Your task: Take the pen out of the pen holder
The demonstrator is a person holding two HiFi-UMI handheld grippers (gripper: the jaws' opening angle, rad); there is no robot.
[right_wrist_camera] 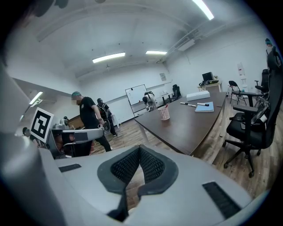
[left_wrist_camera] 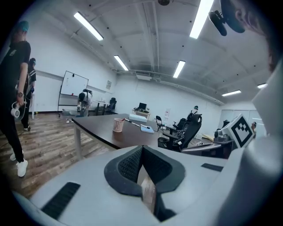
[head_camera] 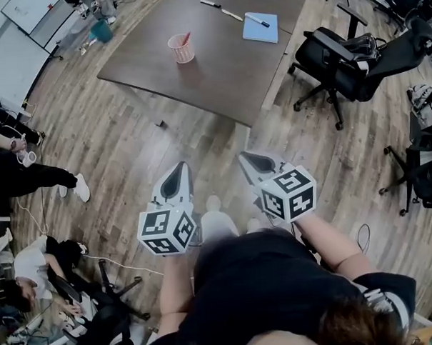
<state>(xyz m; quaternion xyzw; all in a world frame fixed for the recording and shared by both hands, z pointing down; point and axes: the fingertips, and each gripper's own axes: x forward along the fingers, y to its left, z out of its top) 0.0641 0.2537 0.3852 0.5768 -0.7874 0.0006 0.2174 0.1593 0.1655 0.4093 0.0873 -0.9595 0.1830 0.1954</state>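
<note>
Pen (head_camera: 186, 38) retrieval should start with stepping up: left gripper (head_camera: 178, 178) and right gripper (head_camera: 255, 163) hang well short of the table (head_camera: 226, 71), jaws pressed together on nothing. Then pinch its exposed end, lift straight. It's slim, red, leaning in a pink mesh pen holder (head_camera: 180, 51) near the table's left edge

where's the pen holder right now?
Head view, upper left: the pen holder stands on the brown table near its left edge, left of the blue notebook, a red pen inside.
</note>
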